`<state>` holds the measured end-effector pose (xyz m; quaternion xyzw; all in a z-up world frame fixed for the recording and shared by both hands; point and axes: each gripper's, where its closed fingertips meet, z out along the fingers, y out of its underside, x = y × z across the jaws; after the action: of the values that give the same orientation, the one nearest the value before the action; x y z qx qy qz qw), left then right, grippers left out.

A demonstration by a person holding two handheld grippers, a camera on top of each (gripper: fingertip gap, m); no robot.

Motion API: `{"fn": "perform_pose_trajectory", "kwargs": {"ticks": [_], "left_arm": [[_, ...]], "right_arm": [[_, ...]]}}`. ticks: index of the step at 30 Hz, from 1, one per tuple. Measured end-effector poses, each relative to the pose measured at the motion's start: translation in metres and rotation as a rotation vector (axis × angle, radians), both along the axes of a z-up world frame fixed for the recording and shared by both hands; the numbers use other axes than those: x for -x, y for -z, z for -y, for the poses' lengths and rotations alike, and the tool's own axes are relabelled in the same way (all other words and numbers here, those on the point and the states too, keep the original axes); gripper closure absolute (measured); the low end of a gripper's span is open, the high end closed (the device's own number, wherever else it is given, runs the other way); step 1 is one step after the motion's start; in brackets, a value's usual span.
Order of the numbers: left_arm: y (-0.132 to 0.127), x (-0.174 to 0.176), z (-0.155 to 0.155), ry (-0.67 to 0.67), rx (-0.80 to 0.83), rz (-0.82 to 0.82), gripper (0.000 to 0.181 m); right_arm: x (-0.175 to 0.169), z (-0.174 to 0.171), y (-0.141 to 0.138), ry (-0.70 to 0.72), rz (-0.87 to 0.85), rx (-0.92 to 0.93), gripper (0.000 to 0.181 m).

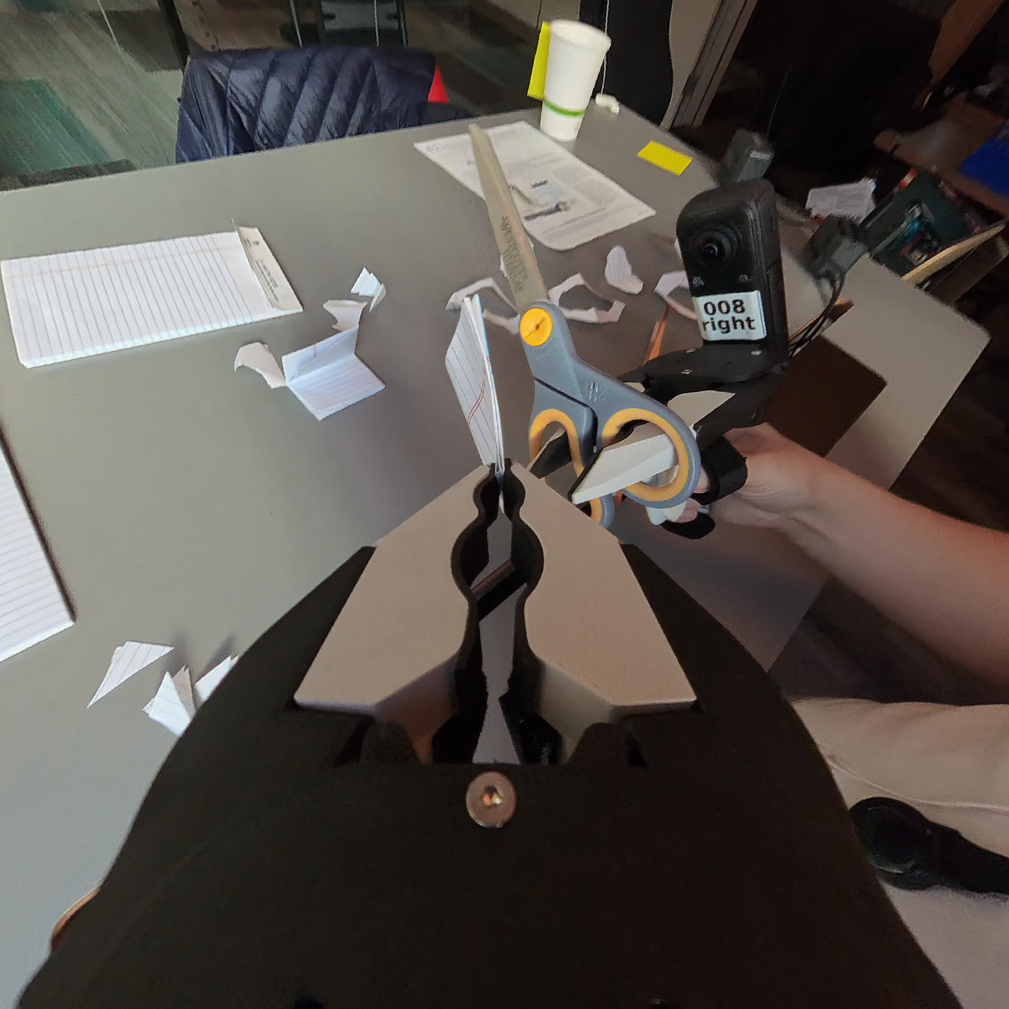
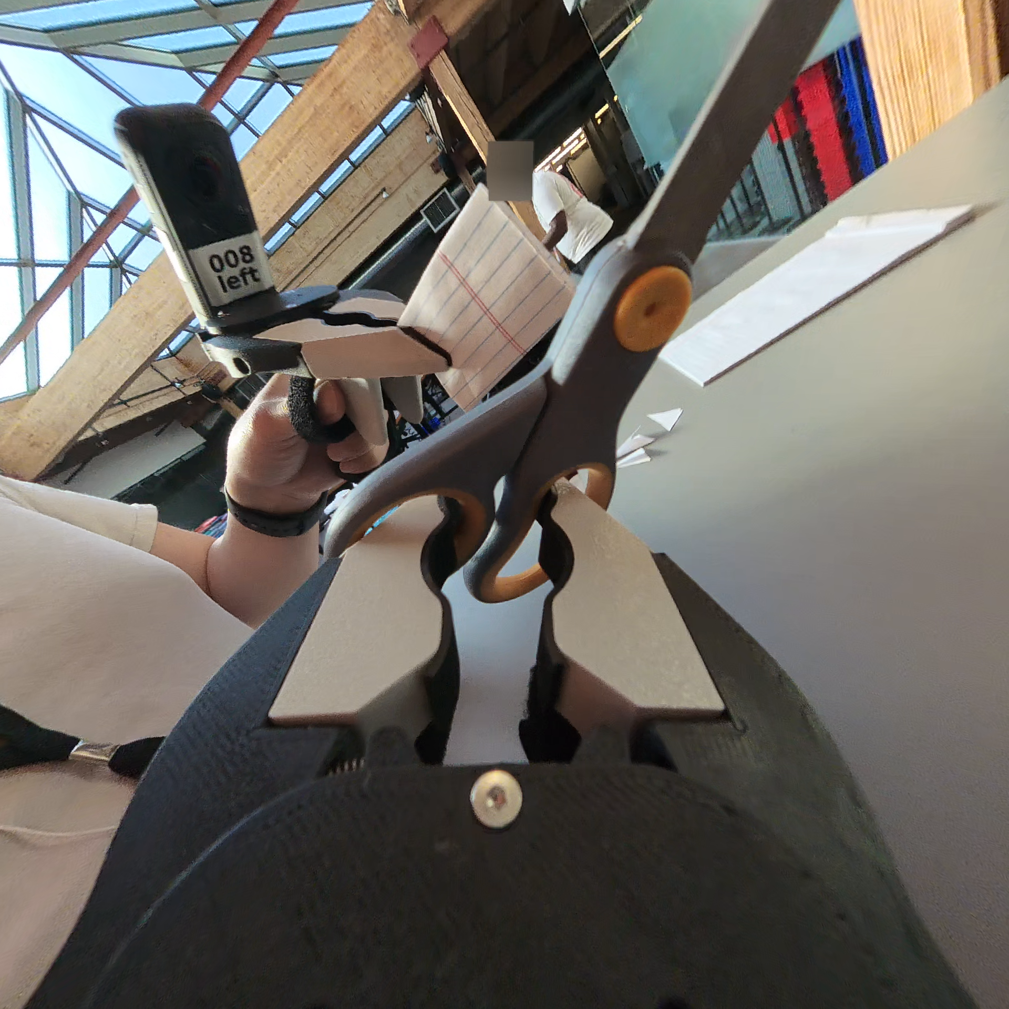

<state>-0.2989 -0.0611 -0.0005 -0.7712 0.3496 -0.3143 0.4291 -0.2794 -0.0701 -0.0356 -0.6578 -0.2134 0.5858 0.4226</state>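
My left gripper (image 1: 502, 478) is shut on the lower edge of a folded piece of lined paper (image 1: 472, 382) and holds it upright above the grey table (image 1: 218, 518). My right gripper (image 2: 508, 502) has a finger through each handle loop of grey and orange scissors (image 2: 589, 349), squeezed on the handles. The scissor blades (image 1: 508, 218) are together and point away over the table. The paper stands just left of the scissors' orange pivot (image 1: 535, 326). The right wrist view shows the left gripper (image 2: 431, 341) pinching the paper (image 2: 491, 306) beside the scissors.
A lined notepad (image 1: 136, 295) lies at the left. Several white paper scraps (image 1: 349, 311) and a folded offcut (image 1: 333, 377) are scattered around. A printed sheet (image 1: 535, 180), a white cup (image 1: 570, 76) and a yellow note (image 1: 663, 157) sit farther back. A dark jacket (image 1: 300, 98) hangs behind the table. My right fingertips sit around 5 cm from my left ones.
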Motion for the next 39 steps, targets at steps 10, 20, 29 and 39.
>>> {"fn": "perform_pose_trajectory", "kwargs": {"ticks": [10,20,29,39], "left_arm": [[-0.004,-0.048,-0.005,0.045,0.050,0.206,0.181],[-0.036,-0.078,-0.027,0.077,-0.034,0.286,0.181],[-0.085,-0.069,-0.067,0.058,-0.124,0.332,0.181],[-0.145,-0.053,-0.111,0.117,-0.127,0.537,0.181]], "right_arm": [[-0.061,-0.028,-0.063,0.042,-0.294,-0.121,0.155],[-0.054,-0.039,-0.114,0.041,-0.297,-0.471,0.157],[-0.045,-0.069,-0.158,-0.071,-0.374,-0.511,0.145],[-0.047,-0.094,-0.191,0.019,-0.295,-0.592,0.143]]}}
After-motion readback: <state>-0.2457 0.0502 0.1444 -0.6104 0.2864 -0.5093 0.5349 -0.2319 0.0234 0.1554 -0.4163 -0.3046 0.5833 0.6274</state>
